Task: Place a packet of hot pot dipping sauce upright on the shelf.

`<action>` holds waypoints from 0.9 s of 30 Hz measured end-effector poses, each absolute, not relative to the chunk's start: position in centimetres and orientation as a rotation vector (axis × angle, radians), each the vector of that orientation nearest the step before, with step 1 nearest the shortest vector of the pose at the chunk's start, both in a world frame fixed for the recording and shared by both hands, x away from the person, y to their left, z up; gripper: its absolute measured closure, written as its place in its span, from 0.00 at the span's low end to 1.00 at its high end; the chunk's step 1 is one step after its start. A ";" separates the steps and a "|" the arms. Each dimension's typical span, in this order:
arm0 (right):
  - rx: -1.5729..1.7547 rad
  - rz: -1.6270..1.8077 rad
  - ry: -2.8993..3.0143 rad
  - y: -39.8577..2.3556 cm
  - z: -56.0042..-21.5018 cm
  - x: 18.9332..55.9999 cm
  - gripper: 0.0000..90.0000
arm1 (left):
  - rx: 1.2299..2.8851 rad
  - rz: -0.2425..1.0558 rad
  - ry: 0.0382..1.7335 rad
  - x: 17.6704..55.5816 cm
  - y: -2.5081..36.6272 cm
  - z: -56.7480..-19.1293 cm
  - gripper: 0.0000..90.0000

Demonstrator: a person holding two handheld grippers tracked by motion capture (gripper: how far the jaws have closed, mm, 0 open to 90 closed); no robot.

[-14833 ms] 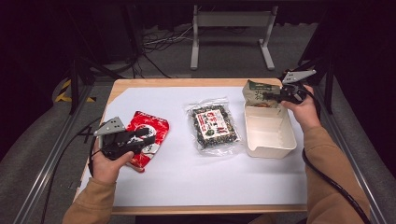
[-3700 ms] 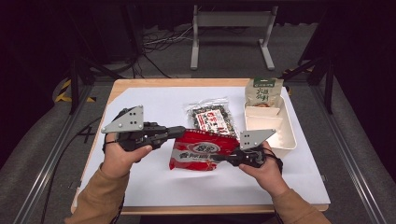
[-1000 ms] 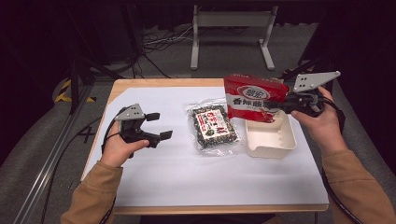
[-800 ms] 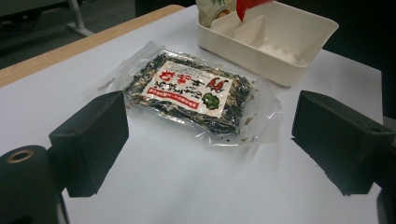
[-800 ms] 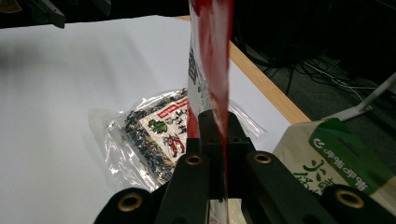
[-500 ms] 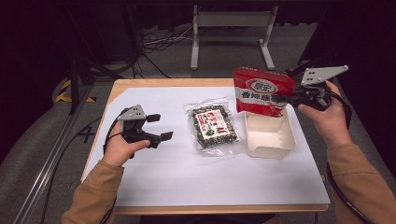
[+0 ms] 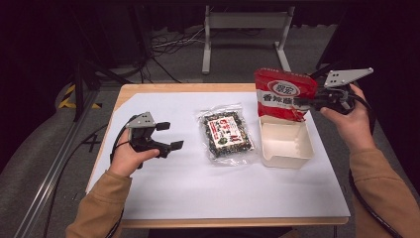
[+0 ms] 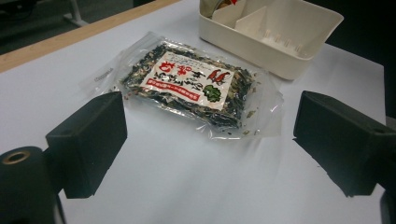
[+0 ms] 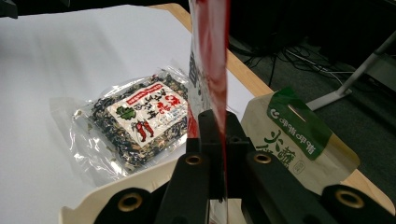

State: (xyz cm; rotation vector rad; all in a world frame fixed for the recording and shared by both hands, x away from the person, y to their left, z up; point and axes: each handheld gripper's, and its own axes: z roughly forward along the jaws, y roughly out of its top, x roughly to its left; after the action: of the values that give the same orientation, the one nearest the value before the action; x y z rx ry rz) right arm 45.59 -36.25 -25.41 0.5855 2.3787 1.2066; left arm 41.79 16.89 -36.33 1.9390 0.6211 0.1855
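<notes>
Nearest, at the lower left of the high view, the left tool (image 7: 166, 135) rests on the white worktop (image 7: 198, 193) with its jaws spread and nothing between them; in the left gripper view they frame the clear packet of dark dried food (image 8: 187, 86) lying flat ahead. That packet lies mid-frame in the high view, just left of the cream box (image 7: 286, 144), which sits open with a divider inside. Farther off, at the upper right, the right tool (image 7: 303, 101) is clenched on the edge of the red snack bag (image 7: 283, 94), holding it upright in the air above the far end of the box. In the right gripper view the bag runs edge-on up from the clamped jaws, and a green-labelled pouch (image 9: 294, 135) stands at the box's far end. The step in hand looks like packing the red bag into the box. Next it likely needs lowering beside the pouch before the jaws let go.
</notes>
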 end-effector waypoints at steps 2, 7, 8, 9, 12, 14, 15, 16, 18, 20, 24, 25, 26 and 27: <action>0.607 1.219 2.375 -36.8 -25.8 46.1 0.99 | 1.944 0.189 0.620 41.8 16.9 -36.3 0.11; 0.630 1.193 2.384 -37.2 -26.5 46.8 0.99 | 1.943 0.193 0.620 41.9 16.9 -36.4 0.11; 0.628 1.191 2.383 -37.2 -26.6 46.9 0.99 | 1.942 0.186 0.624 41.9 16.9 -36.4 0.11; 0.628 1.191 2.383 -37.2 -26.6 46.9 0.99 | 1.943 0.188 0.621 41.9 16.9 -36.4 0.11; 0.642 1.191 2.389 -37.3 -27.1 47.3 0.99 | 1.939 0.185 0.623 41.9 17.0 -36.4 0.11; 0.647 1.184 2.399 -37.3 -27.5 47.7 0.99 | 1.938 0.179 0.628 41.9 17.0 -36.4 0.11; 0.647 1.184 2.399 -37.3 -27.5 47.7 0.99 | 1.939 0.179 0.628 41.9 17.0 -36.4 0.11; 0.650 1.182 2.404 -37.3 -27.6 47.8 0.99 | 1.941 0.183 0.625 41.9 17.0 -36.5 0.11; 0.651 1.178 2.416 -37.3 -28.0 48.2 0.99 | 1.948 0.181 0.627 42.0 17.0 -36.5 0.11; 0.654 1.175 2.425 -37.3 -28.2 48.4 0.99 | 1.949 0.181 0.624 42.0 17.0 -36.5 0.11; 0.663 1.165 2.434 -37.3 -28.6 48.8 0.99 | 1.942 0.188 0.635 42.1 17.1 -36.6 0.10; 0.663 1.161 2.434 -37.3 -28.7 48.9 0.99 | 1.941 0.187 0.638 42.0 17.1 -36.6 0.10; 0.669 1.162 2.433 -37.3 -28.9 49.1 0.99 | 1.940 0.187 0.638 42.1 17.1 -36.6 0.10; 0.674 1.162 2.430 -37.3 -29.1 49.2 0.99 | 1.939 0.187 0.638 42.1 17.1 -36.6 0.09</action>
State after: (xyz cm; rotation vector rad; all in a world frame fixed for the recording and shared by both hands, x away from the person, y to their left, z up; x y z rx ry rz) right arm 49.20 -37.32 -29.06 0.6739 2.4302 1.1617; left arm 42.05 17.08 -36.61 1.9386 0.6380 0.1868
